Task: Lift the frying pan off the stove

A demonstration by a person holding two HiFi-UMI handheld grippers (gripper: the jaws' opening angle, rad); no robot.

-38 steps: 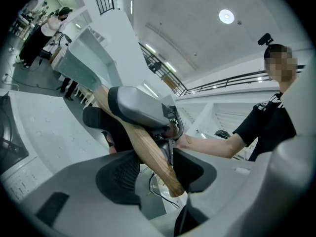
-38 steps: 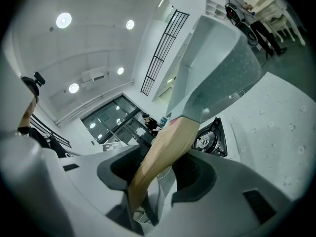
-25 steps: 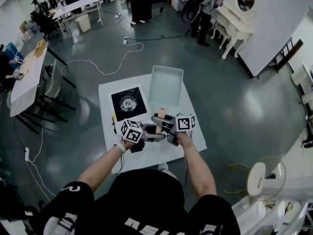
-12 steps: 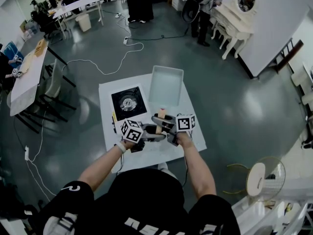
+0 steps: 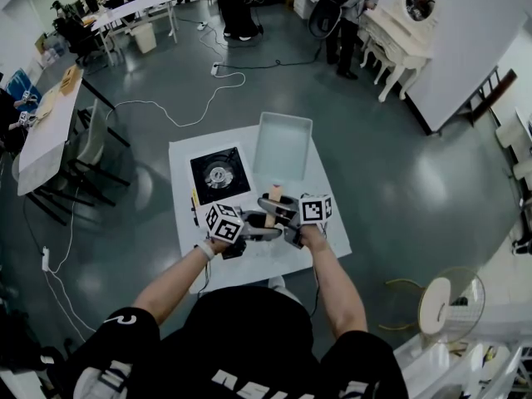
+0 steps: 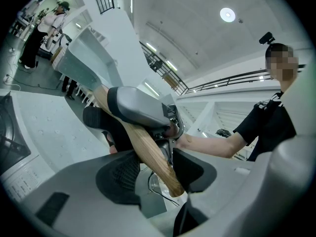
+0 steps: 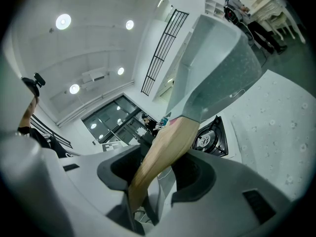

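The pan [image 5: 283, 144] is held off the stove [image 5: 218, 174], to the right of it in the head view, above the far part of the table [image 5: 328, 223]. Its wooden handle [image 5: 273, 194] is pointed back toward the person, and both grippers are met on it from opposite sides.

In the left gripper view, the left gripper [image 6: 155, 174] is seen set fairly wide, with the handle's end clamped between its pads. The handle is run up and away from the jaws to the grey pan body, which is seen above and to the left.

In the right gripper view, the right gripper [image 7: 158, 174] is closed on the handle a little nearer the pan. From its jaws the wood is curved upward into the pan, which is tilted high over the gripper, and the stove is seen beyond, just beside the handle.
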